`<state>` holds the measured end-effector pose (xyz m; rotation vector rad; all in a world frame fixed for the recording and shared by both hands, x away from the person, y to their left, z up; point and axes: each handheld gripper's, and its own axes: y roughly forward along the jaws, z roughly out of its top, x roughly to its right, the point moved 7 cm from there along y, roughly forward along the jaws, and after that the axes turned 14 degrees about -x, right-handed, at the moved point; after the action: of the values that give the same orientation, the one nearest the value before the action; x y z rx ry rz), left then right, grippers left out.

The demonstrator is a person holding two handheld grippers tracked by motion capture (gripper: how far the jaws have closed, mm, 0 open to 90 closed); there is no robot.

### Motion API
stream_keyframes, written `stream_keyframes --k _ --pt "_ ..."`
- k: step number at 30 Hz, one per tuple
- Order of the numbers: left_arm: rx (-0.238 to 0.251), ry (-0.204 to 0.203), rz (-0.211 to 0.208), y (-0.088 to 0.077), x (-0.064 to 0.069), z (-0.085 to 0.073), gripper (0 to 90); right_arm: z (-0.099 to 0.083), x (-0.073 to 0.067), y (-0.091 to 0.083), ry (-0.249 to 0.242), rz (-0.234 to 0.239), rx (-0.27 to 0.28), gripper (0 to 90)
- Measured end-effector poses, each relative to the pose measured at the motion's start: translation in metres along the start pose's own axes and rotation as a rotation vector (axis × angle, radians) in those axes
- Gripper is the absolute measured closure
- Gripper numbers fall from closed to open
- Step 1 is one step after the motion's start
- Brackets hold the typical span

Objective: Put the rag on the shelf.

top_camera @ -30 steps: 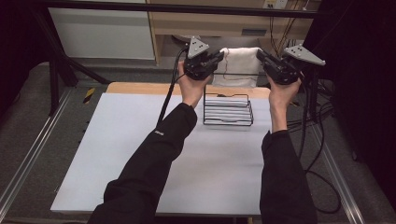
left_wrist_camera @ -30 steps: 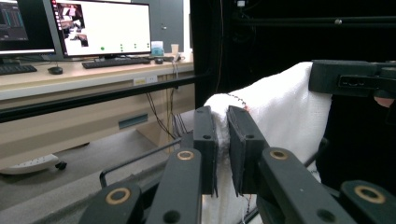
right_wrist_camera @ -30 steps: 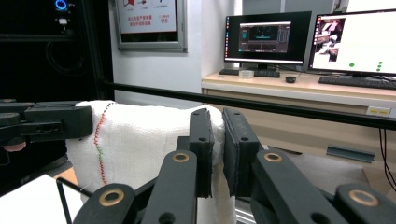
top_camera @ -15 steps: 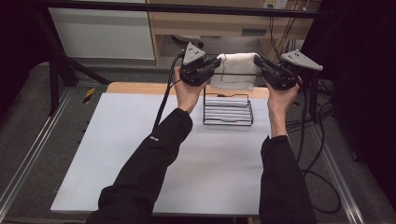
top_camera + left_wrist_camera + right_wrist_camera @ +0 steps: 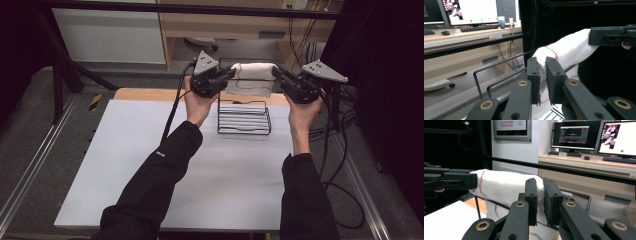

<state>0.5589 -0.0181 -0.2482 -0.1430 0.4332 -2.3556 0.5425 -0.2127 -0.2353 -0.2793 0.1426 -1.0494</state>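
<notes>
A white towel (image 5: 251, 73) with red stitching hangs stretched between my two grippers, above a black wire basket (image 5: 244, 118) at the far side of the white table (image 5: 150, 165). My left gripper (image 5: 231, 75) is shut on the towel's left end. In the left gripper view its jaws (image 5: 543, 71) pinch the cloth (image 5: 570, 48), with the other gripper (image 5: 611, 36) beyond. My right gripper (image 5: 276, 73) is shut on the right end. The right gripper view has its jaws (image 5: 540, 193) clamped on the towel (image 5: 504, 183), and the left gripper (image 5: 454, 180) at the far end.
A black frame bar (image 5: 200, 9) crosses above the table's far edge. Cables (image 5: 335, 125) hang off the right side. Desks with monitors (image 5: 574, 135) stand beyond the table. Metal rails (image 5: 30, 170) run along the left.
Both hands have drifted only slightly toward the near side with the towel. The towel now lies more bunched along its top edge. Both grips are unchanged.
</notes>
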Motion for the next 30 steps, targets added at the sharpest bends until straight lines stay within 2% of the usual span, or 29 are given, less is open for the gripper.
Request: stream_keyframes --k 22,30 --pt "-0.055 0.005 -0.025 -0.012 0.012 -0.017 80.9 -0.021 -0.012 -0.012 -0.023 0.025 -0.020 82.3" --pt "-0.077 -0.004 -0.026 -0.024 0.011 -0.013 79.7 -0.026 -0.013 -0.014 -0.029 0.030 -0.017 82.3"
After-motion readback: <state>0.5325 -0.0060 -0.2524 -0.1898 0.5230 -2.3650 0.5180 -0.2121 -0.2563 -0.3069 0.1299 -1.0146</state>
